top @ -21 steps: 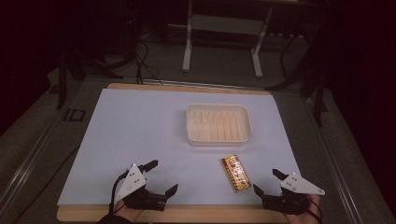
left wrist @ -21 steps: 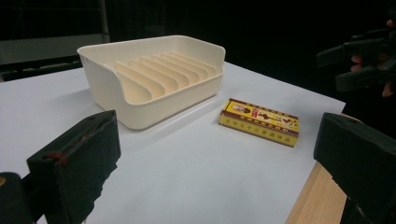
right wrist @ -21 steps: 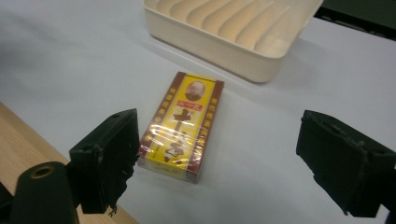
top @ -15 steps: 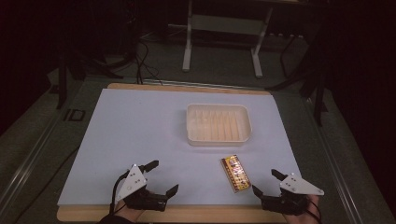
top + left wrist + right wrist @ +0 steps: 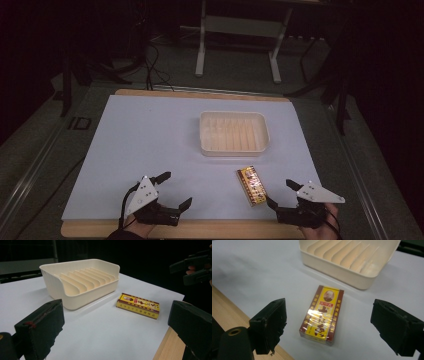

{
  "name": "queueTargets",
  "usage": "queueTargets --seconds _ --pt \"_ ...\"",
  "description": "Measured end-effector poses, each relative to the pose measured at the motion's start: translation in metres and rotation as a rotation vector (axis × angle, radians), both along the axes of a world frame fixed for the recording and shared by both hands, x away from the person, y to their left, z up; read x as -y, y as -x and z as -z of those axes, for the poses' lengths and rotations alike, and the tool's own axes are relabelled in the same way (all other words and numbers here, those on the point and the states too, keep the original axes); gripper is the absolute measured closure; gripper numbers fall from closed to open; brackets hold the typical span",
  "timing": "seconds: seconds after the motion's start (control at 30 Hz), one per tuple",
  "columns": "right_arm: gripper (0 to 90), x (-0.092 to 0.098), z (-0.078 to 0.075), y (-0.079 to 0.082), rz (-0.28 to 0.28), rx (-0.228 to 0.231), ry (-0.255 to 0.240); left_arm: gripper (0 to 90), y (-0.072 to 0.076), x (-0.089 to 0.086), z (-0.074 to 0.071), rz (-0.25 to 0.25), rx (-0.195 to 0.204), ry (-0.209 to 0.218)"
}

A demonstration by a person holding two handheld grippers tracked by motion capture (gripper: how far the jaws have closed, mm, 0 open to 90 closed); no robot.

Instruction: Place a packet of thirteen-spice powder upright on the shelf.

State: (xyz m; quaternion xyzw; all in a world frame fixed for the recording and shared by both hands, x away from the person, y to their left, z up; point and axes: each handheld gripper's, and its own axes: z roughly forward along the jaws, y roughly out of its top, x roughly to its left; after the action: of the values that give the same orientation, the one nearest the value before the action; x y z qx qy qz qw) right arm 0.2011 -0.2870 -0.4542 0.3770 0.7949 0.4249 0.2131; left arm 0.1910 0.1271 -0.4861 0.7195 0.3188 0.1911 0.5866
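A small yellow and maroon box (image 5: 251, 186) lies flat on the white sheet, near the front right. Behind it stands a cream ribbed tray (image 5: 232, 114) with nothing in it. My right gripper (image 5: 279, 192) hovers just right of the box's near end, jaws open, nothing between them. In the right gripper view the box (image 5: 322, 313) lies ahead between the open jaws of that gripper (image 5: 333, 323), below the tray (image 5: 337, 271). My left gripper (image 5: 176, 189) is open at the front left. Its own view shows the tray (image 5: 75, 297), the box (image 5: 138, 305) and the right gripper (image 5: 197, 267) farther off.
The white sheet (image 5: 150, 140) covers a wooden table whose bare edge (image 5: 215, 229) runs along the front. Beyond the table are a dark floor, cables and the legs of a metal stand (image 5: 200, 50).
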Motion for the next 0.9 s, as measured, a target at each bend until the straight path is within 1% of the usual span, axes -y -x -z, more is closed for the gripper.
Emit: queueTargets --seconds 0.17,0.2,0.23,0.27,0.3,0.33,0.37,0.4,0.47,0.5,0.53,0.63,0.73,0.77,0.8,0.83,0.87,0.9 --pt "13.7 -0.010 -0.004 -0.010 0.007 -0.022 0.042 1.5 0.000 -0.001 0.000 -0.004 0.005 0.002" --pt "13.7 -0.010 -0.004 -0.010 0.007 -0.022 0.042 1.5 0.000 -0.001 0.000 -0.004 0.005 0.002" --pt "13.7 -0.011 -0.005 -0.013 0.013 -0.037 0.037 1.5 0.000 -0.001 0.000 -0.004 0.005 0.002" --pt "12.5 -0.013 -0.008 -0.019 0.012 -0.061 0.027 1.5 0.000 -0.001 -0.001 -0.003 0.005 0.004" --pt "12.5 -0.014 -0.009 -0.022 0.013 -0.050 0.043 1.5 0.000 -0.001 -0.001 -0.002 0.005 0.004" --pt "12.5 -0.014 -0.009 -0.022 0.013 -0.050 0.043 1.5 0.000 -0.001 -0.001 -0.002 0.005 0.004" --pt "11.7 -0.018 -0.011 -0.026 0.019 -0.047 0.063 1.5 0.001 -0.001 -0.001 -0.001 0.005 0.003" --pt "11.6 -0.020 -0.013 -0.028 0.026 -0.051 0.066 1.5 0.001 -0.001 -0.001 -0.001 0.006 0.001" --pt "11.3 -0.025 -0.014 -0.033 0.033 -0.080 0.074 1.5 0.001 -0.001 -0.001 -0.001 0.006 0.002" --pt "11.3 -0.028 -0.015 -0.035 0.039 -0.088 0.083 1.5 0.001 -0.002 -0.001 -0.003 0.003 0.003" --pt "11.3 -0.028 -0.015 -0.035 0.039 -0.088 0.083 1.5 0.001 -0.002 -0.001 -0.003 0.003 0.003" --pt "10.8 -0.037 -0.015 -0.041 0.051 -0.096 0.101 1.5 0.001 -0.003 -0.001 -0.003 0.003 0.007" --pt "10.8 -0.046 -0.014 -0.049 0.061 -0.114 0.074 1.5 0.001 -0.003 -0.001 -0.001 0.003 0.009" --pt "10.8 -0.049 -0.013 -0.051 0.060 -0.127 0.076 1.5 0.001 -0.003 -0.001 0.001 0.003 0.009" --pt "10.8 -0.049 -0.013 -0.051 0.060 -0.127 0.076 1.5 0.001 -0.003 -0.001 0.001 0.003 0.009" --pt "10.8 -0.055 -0.010 -0.057 0.063 -0.165 0.075 1.5 0.001 -0.003 -0.001 0.006 0.003 0.010" --pt "10.9 -0.057 -0.008 -0.059 0.061 -0.179 0.070 1.5 0.001 -0.003 -0.001 0.007 0.002 0.011" --pt "10.9 -0.057 -0.008 -0.059 0.061 -0.179 0.070 1.5 0.001 -0.003 -0.001 0.007 0.002 0.011"
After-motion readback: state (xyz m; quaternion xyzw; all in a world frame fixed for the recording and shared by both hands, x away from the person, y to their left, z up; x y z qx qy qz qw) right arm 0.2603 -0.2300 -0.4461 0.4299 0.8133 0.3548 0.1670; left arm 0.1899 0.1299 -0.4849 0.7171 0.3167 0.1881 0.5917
